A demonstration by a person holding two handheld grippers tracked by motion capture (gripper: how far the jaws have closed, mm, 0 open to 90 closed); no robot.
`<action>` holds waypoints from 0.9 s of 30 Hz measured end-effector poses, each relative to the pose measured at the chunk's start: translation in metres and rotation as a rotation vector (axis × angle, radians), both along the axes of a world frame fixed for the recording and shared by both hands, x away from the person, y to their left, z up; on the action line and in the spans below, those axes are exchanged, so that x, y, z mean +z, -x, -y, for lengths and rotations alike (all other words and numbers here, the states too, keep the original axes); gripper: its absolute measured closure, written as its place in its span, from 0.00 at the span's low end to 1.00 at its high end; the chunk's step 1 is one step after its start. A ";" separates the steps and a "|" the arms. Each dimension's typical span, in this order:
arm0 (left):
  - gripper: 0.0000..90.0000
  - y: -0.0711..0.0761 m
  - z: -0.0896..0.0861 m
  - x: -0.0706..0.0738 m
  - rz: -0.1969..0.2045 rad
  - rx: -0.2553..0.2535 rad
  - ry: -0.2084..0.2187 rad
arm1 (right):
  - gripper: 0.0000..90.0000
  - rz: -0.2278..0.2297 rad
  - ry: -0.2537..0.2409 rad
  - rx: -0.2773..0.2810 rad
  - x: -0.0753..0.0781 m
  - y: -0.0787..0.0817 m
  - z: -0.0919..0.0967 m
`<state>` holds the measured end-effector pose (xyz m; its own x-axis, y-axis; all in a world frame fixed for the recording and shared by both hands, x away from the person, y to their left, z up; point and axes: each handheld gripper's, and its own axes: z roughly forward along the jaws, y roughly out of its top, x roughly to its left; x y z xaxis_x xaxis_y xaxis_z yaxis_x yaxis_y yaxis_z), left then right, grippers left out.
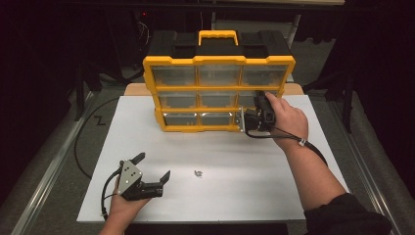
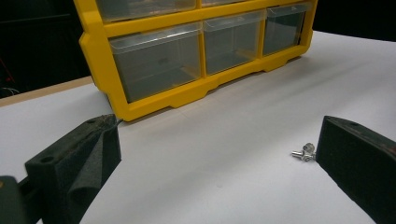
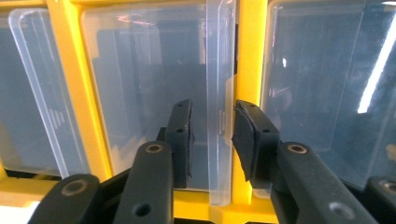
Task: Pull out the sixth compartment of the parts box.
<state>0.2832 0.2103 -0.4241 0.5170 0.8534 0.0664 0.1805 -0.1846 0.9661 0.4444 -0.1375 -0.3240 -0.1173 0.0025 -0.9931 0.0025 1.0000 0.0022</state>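
Gripping a clear drawer's lip (image 3: 219, 121), right gripper (image 3: 212, 140) (jaws narrowed), left gripper (image 1: 152, 167) wide apart, near small screw (image 1: 198, 173).

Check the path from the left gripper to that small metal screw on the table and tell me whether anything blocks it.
Nothing visible blocks it. The left gripper is open, and bare white table lies between its jaws and the small metal screw, which sits close beside one jaw in the left gripper view. The yellow drawer organizer stands farther back, off that path.
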 end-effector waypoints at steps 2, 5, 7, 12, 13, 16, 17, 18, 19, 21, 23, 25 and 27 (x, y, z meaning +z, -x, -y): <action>0.01 0.000 0.000 0.000 0.000 0.000 0.000 | 0.82 0.009 0.008 0.002 0.001 -0.001 -0.001; 0.01 0.000 0.000 0.000 -0.001 -0.002 0.000 | 0.83 0.013 0.030 -0.003 0.001 -0.001 -0.002; 0.01 0.000 0.000 0.000 0.000 -0.002 0.000 | 0.84 0.015 0.029 -0.015 -0.001 -0.001 -0.003; 0.01 0.000 0.000 0.000 -0.001 -0.005 -0.001 | 0.86 0.036 0.046 -0.020 -0.002 -0.002 -0.005; 0.01 0.000 0.000 0.000 -0.001 -0.005 -0.002 | 0.87 0.041 0.051 -0.024 -0.002 -0.002 -0.006; 0.01 0.000 0.000 0.000 -0.001 -0.005 -0.002 | 0.87 0.048 0.047 -0.036 -0.003 -0.002 -0.007; 0.01 0.000 0.000 0.000 -0.001 -0.006 -0.002 | 0.88 0.053 0.052 -0.039 -0.003 -0.002 -0.007; 0.01 0.000 0.000 0.000 -0.001 -0.006 -0.002 | 0.88 0.052 0.044 -0.046 -0.004 -0.002 -0.008; 0.01 0.000 0.000 0.000 -0.001 -0.006 -0.002 | 0.88 0.061 0.049 -0.047 -0.005 -0.002 -0.008; 0.01 0.000 0.000 0.000 -0.001 -0.007 -0.002 | 0.88 0.070 0.055 -0.058 -0.006 -0.001 -0.010; 0.01 0.000 0.001 0.000 0.000 -0.007 -0.002 | 0.87 0.089 0.050 -0.065 -0.009 -0.002 -0.011; 0.01 0.000 0.001 0.000 0.000 -0.008 0.000 | 0.87 0.093 0.049 -0.070 -0.010 -0.001 -0.012; 0.01 0.000 0.001 0.000 -0.001 -0.009 0.000 | 0.87 0.103 0.043 -0.079 -0.012 -0.002 -0.012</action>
